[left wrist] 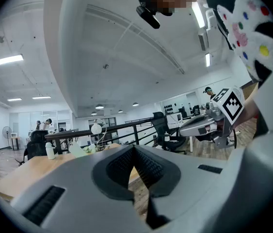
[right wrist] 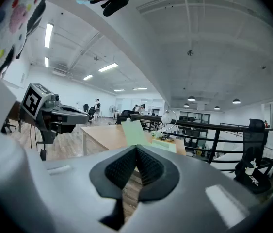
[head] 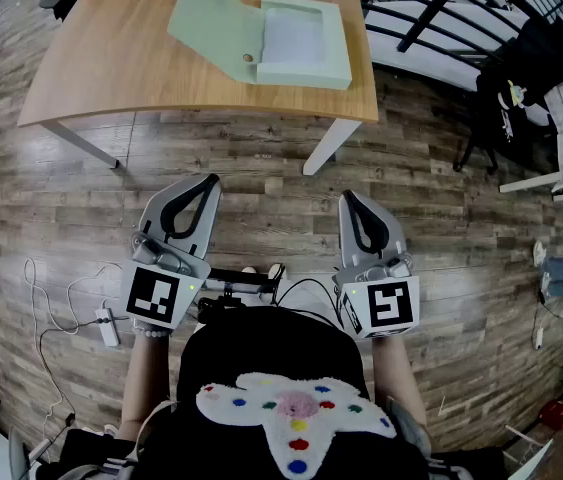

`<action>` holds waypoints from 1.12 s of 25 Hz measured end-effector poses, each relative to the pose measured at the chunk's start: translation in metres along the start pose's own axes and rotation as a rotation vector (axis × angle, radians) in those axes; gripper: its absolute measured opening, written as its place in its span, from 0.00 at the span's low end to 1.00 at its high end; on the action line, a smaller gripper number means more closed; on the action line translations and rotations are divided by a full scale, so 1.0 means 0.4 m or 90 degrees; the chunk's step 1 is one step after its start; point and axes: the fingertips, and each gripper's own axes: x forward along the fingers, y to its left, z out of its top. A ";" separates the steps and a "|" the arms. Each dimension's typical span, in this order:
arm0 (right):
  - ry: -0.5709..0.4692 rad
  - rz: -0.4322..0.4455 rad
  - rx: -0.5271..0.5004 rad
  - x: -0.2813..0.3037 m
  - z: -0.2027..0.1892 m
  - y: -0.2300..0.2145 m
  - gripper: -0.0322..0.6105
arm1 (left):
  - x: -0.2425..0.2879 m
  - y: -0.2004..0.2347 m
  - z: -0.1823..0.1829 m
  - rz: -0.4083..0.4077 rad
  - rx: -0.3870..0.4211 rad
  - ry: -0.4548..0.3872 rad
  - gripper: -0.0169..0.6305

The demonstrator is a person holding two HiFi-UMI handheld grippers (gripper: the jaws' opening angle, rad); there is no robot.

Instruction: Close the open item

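The left gripper and the right gripper are held low and close to the person's body, side by side and well apart, both level and pointing forward over the wooden floor. Each gripper is clenched on nothing: in the left gripper view the ribbed pads meet at the tip with only air around them, and the right gripper view shows the same closed pads. Well ahead of both grippers, beyond the near edge of the bench, sits the pale green box, slightly nearer the right gripper's line than the left's. Its lid stands open, folded back on the side toward the left gripper and lying across the bench top. The inside of the box looks pale and flat, and whether anything lies in it cannot be made out. In the right gripper view the raised lid shows just above the closed tips, while the rest of the box is mostly hidden behind the gripper's body. The far edge of the bench is cut off at the top of the head view.
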 end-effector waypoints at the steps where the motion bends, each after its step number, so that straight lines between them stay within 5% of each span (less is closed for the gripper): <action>1: 0.000 0.001 0.000 0.002 -0.002 0.000 0.06 | 0.001 0.000 -0.003 0.000 0.000 0.001 0.04; 28: -0.037 0.040 0.008 -0.041 -0.031 -0.089 0.06 | 0.038 -0.101 0.015 0.058 0.002 0.002 0.04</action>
